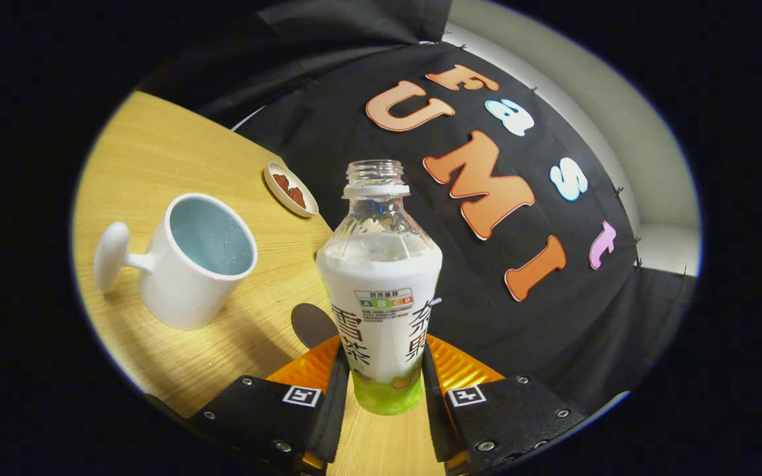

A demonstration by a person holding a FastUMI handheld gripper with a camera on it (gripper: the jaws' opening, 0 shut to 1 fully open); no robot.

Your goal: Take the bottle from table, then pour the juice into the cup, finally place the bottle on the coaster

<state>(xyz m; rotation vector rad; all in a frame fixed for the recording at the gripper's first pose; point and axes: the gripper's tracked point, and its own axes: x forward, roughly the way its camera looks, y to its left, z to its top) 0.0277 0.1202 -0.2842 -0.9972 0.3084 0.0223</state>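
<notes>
A clear uncapped bottle [381, 297] with a white label and a green base stands between the fingers, and my gripper [381, 387] is shut on its lower body, one finger pressing each side. The whole scene is tilted, with the bottle held over the wooden table [156, 145]. A white cup [189, 264] with a pale blue inside and a round-ended handle stands on the table beyond the left finger, its mouth toward me. A dark round coaster [311, 324] lies just ahead of the left finger, partly hidden by the bottle.
A small shallow dish [290, 189] with reddish-brown pieces sits on the table beyond the cup, near the booth's black cloth wall [526, 317]. The table's far edge meets that cloth behind the bottle.
</notes>
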